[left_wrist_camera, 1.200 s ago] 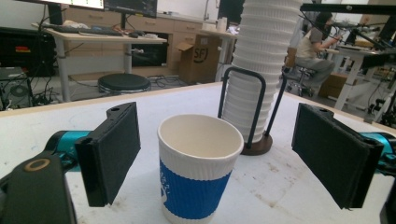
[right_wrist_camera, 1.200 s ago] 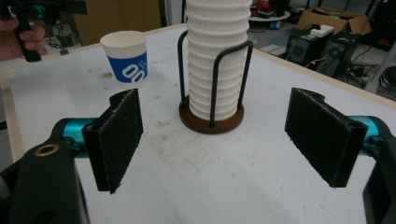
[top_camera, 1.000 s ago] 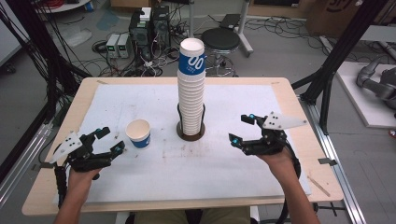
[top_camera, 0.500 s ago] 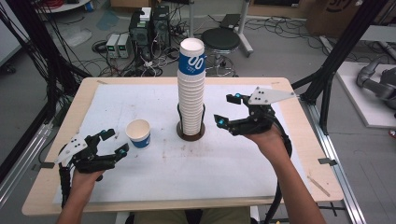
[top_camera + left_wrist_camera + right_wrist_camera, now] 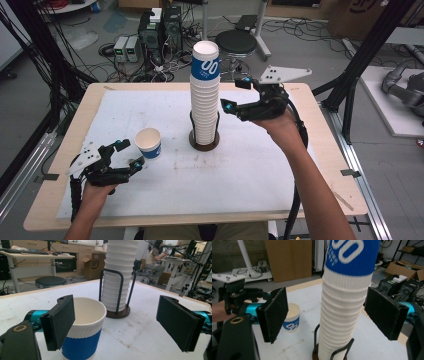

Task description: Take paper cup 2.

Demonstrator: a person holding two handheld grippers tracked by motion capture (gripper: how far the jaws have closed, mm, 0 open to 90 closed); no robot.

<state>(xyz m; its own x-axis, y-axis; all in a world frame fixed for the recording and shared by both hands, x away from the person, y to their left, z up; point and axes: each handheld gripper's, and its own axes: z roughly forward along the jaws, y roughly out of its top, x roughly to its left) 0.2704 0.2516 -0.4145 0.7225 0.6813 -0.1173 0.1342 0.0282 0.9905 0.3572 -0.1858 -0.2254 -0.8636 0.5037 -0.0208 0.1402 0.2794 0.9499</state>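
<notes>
Here, cup stack [image 5: 205, 95] upright, vertical

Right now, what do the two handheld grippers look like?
Both are black. The left gripper and right gripper each have flat black padded jaws on teal mounts, a grey three-cornered plate on top and a black trailing cable. No sleeves are visible.

Even, bright overhead light with soft, short shadows on the white table mat [image 5: 260, 165], no hard glare, all views slightly soft and low-res, wide-angle bending at frame edges, near black foam-padded jaws blurred, white table mat mildly washed out in the left gripper view.
</notes>
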